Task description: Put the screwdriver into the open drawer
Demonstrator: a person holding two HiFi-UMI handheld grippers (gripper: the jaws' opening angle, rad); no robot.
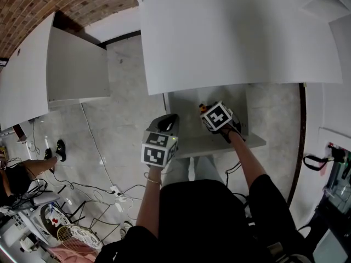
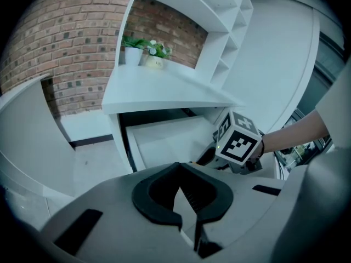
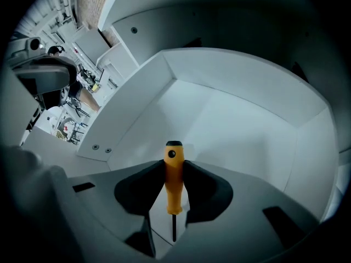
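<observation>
Item: screwdriver [image 3: 173, 182], orange handle with a black cap, clamped by the handle between the jaws of the right gripper [image 3: 174, 165], cap end leading and shaft trailing back toward the gripper body. Location: above the inside of the open drawer [image 3: 241, 119], not yet resting on its white floor. Step in hand, as judged: the lowering into the drawer. Next move calls for bringing the tool down close to the drawer floor, then parting the jaws so it drops flat without bouncing. Pose: right forearm reaches over the drawer front, gripper tipped steeply downward. Left gripper [image 2: 181, 186]: jaw tips together, nothing held, outside the drawer at its left front corner.
</observation>
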